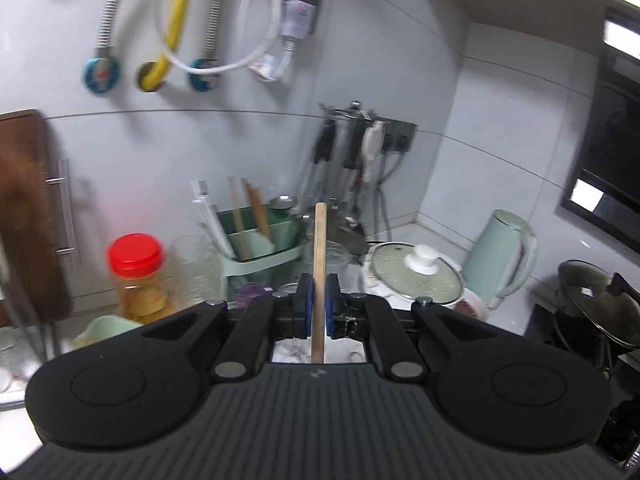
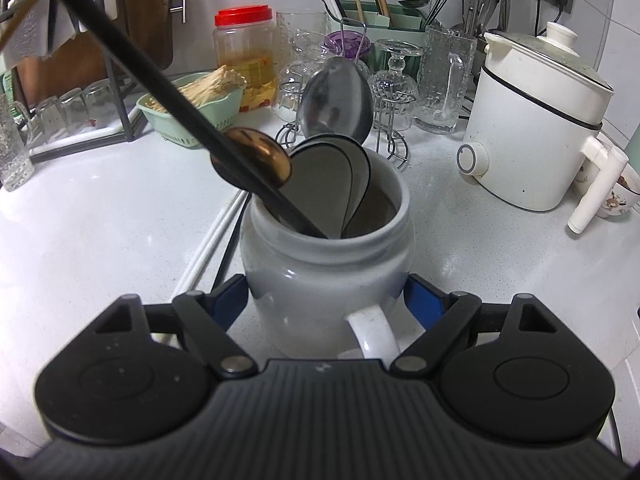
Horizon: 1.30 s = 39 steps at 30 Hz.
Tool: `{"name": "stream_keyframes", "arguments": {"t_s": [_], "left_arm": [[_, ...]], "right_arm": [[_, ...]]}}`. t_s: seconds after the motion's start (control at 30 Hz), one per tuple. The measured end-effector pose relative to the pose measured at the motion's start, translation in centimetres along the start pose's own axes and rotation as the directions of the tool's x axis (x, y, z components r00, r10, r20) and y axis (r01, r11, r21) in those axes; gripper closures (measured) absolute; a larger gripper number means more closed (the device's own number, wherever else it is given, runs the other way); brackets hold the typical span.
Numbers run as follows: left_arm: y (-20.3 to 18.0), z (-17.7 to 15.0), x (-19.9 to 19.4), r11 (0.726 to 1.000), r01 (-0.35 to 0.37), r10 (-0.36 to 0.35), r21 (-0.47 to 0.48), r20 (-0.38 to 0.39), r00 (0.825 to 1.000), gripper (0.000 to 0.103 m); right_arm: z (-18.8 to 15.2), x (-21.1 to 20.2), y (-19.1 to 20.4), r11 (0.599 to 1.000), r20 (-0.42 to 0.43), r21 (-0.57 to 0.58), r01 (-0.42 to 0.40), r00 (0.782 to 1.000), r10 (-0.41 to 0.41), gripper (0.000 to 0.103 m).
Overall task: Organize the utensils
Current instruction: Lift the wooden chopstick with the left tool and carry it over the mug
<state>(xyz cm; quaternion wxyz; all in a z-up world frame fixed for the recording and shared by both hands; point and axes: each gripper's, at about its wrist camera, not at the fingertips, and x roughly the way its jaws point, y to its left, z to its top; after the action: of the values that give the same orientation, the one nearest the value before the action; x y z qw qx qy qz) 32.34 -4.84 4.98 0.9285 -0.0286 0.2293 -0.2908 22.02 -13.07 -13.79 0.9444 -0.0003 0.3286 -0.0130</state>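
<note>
Upright, spoons (image 2: 336, 100) fill the mug (image 2: 324, 264) the right hand-held gripper (image 2: 326, 296) clamps; left (image 1: 319, 300) pinches a chopstick (image 1: 319, 280).

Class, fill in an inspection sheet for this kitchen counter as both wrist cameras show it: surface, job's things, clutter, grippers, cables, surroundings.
Surface: white speckled counter, bare patches in front.
Job's things: white mug holding spoons and a black handle; wooden stick; green utensil holder.
Clutter: red-lidded jar, glasses, green basket, white cooker.
Grippers: left gripper shut on the wooden stick; right gripper around the mug's body.
Cables: black cords hanging from wall sockets.
Surroundings: white wall, pipes, cutting board.
</note>
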Motion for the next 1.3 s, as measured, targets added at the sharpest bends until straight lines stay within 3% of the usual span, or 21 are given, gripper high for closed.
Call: {"name": "stream_keyframes", "arguments": {"t_s": [0.4, 0.67, 0.93, 1.3], "left_arm": [[-4.0, -1.1, 7.8, 0.986, 0.160, -0.157, 0.050, -0.061, 0.986, 0.096], [-4.8, -3.0, 11.3, 0.978, 0.189, -0.180, 0.083, -0.113, 0.977, 0.096], [-4.7, -4.1, 12.7, 0.976, 0.186, -0.172, 0.109, -0.127, 0.977, 0.096], [-5.4, -5.3, 10.8, 0.955, 0.205, -0.189, 0.216, -0.095, 0.977, 0.096]], "right_arm": [[-0.2, -0.2, 0.1, 1.000, 0.014, 0.007, -0.003, 1.000, 0.003, 0.016], [-0.3, 0.1, 0.1, 1.000, 0.028, 0.005, -0.013, 1.000, 0.013, 0.016], [-0.4, 0.3, 0.1, 1.000, 0.042, 0.011, -0.016, 0.999, 0.016, 0.016], [-0.4, 0.4, 0.1, 0.999, 0.049, 0.022, -0.023, 0.999, 0.022, 0.016]]}}
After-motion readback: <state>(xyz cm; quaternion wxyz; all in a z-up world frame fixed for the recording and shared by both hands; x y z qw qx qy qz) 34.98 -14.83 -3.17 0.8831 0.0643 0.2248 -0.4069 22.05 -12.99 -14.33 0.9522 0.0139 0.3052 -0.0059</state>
